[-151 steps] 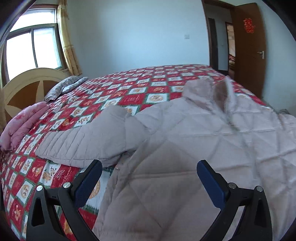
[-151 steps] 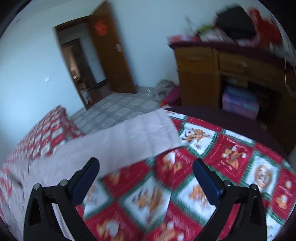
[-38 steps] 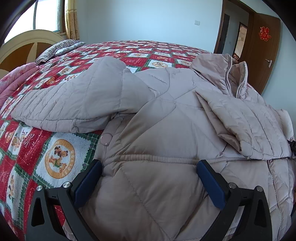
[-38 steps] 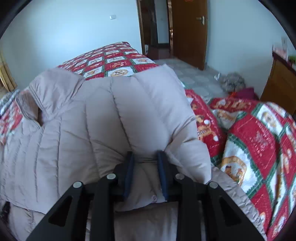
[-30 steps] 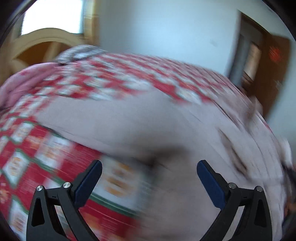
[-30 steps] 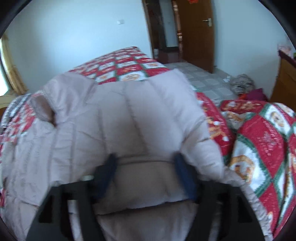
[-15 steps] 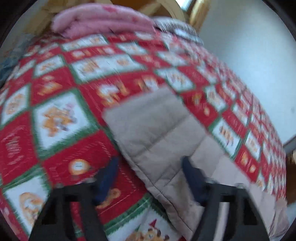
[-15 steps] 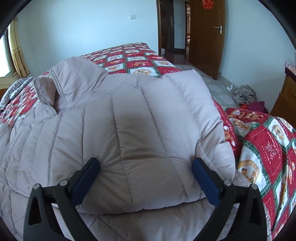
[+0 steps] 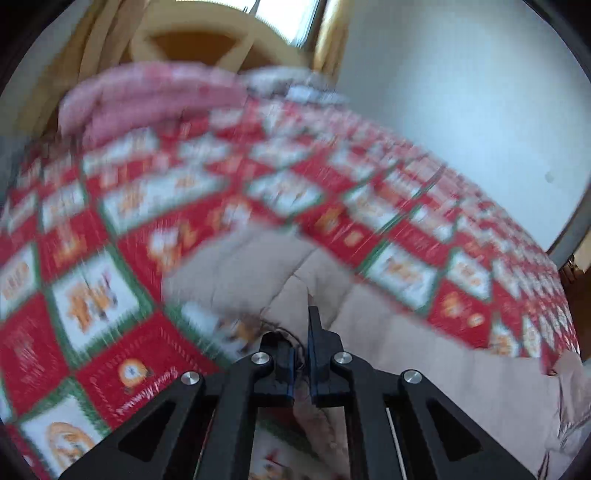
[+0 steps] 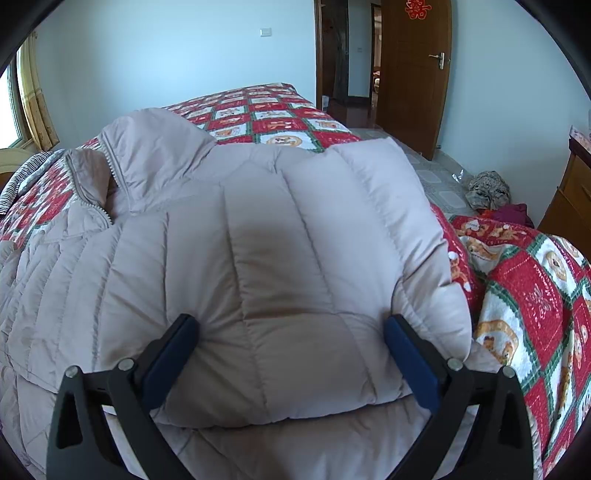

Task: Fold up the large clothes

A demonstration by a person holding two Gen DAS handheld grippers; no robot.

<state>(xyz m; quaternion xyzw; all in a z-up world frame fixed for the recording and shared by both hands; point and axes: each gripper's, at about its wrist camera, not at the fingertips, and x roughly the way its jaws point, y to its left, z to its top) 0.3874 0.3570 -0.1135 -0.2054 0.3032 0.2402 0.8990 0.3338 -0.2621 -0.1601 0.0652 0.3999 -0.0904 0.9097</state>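
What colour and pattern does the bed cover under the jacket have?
The bed cover is a red, white and green check with small cartoon pictures, clearest in the right wrist view.

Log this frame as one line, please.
left gripper: shut on jacket sleeve | right gripper: open over folded sleeve | quilt

Left tongs (image 9: 301,332) now clamped on sleeve cuff (image 9: 258,273); right tongs (image 10: 291,354) released folded sleeve (now agape).

Bright daylight from the window (image 9: 284,22) — left view motion-blurred, right view sharp; fisheye bending, dark corners in both.
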